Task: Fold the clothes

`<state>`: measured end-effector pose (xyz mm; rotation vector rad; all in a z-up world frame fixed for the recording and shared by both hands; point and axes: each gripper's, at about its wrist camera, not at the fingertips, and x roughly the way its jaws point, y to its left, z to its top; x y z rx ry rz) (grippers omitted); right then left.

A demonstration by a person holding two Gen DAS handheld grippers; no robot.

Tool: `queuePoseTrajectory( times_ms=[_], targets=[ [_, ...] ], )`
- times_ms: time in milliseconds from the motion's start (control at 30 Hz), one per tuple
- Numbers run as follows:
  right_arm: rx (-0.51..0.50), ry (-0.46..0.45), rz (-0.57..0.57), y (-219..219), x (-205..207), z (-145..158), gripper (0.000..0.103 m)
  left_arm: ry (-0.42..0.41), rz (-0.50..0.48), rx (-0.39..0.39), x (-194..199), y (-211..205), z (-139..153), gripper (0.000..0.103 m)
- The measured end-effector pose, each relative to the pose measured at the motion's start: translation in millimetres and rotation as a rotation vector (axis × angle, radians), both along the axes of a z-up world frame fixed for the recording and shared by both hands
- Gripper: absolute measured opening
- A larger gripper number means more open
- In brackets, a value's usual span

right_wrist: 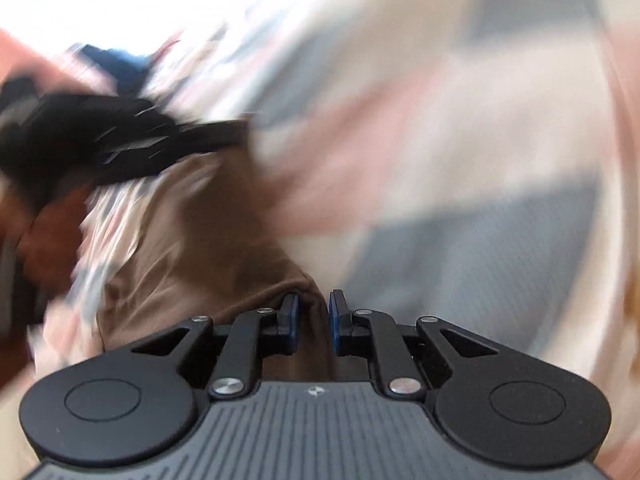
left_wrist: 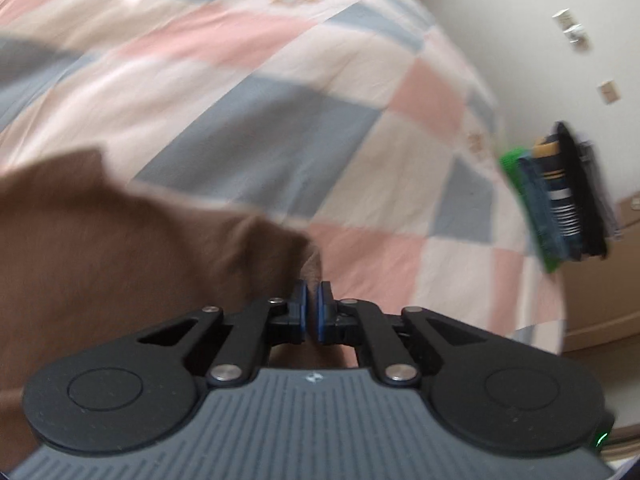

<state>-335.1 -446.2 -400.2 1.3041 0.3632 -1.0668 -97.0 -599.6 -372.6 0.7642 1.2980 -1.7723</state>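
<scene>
Surface: a bed covered by a checked quilt [left_wrist: 280, 128] in pink, grey and cream; its far right edge falls away to a pale floor.
Garment: a brown garment [left_wrist: 120, 240] lies on the quilt's near left part in the left wrist view, with one corner drawn up to a point at the left gripper.
Left gripper [left_wrist: 313, 308]: jaws pinched together on that drawn-up corner of brown cloth, which pokes out just above the blue pads [left_wrist: 303, 306].
Right gripper [right_wrist: 313, 322]: jaws nearly together, a fold of the same brown cloth running between them; the left pad lies against the cloth, but whether the right pad presses it I cannot tell through the blur.
Other things: in the left wrist view a dark device with a green part [left_wrist: 568, 196] shows near the quilt's right edge; it may be the other gripper's body, though the frame does not settle that.
Step in hand: judging by both corners taken up, the garment's edge is being lifted to carry it over.
Next move calls for: both hands travelling together, keeping the edge taut and level, then laying it squarely on the opposite edge before any release.
Risk: a loose right grip could let that corner slip, skewing the fold.
</scene>
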Motion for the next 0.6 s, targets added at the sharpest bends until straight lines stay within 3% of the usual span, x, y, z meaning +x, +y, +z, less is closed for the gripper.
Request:
queuePoseTrajectory(
  times_ms=[67,133,200,233,267,367,433,533,600],
  targets=[
    [0.042,-0.044,-0.035,0.2,-7.0,-5.0,0.016,0.017,0.027,0.038,8.3,-0.3,-7.2,0.004],
    [-0.002,0.044,0.01,4.4,-0.2,11.5,0.029,0.054,0.059,0.046,15.6,-3.4,-6.6,0.009],
    [-0.098,0.169,0.09,14.0,11.7,30.4,0.035,0.074,0.055,0.046,13.5,-9.0,-4.8,0.022],
    [-0.139,0.217,0.145,17.2,19.2,35.8,0.039,0.079,0.041,0.05,9.3,-12.1,-4.9,0.022],
    [-0.174,0.256,0.198,18.4,27.5,38.5,0.039,0.083,0.024,0.049,4.2,-14.8,-4.9,0.022],
    [-0.285,0.37,0.345,13.8,53.2,39.3,0.037,0.085,-0.033,0.012,-17.0,-17.7,-3.3,0.0],
    [-0.308,0.442,0.403,5.2,62.1,30.3,0.019,0.059,-0.049,-0.021,-31.0,-15.0,-4.0,0.0],
    [-0.213,0.369,0.3,-3.1,40.7,13.7,0.019,-0.025,-0.033,-0.049,-39.6,-7.6,-6.0,0.0],
    [-0.155,0.319,0.234,-2.7,25.5,11.7,0.019,-0.041,-0.02,-0.073,-33.7,-1.8,1.7,0.008]
  ],
)
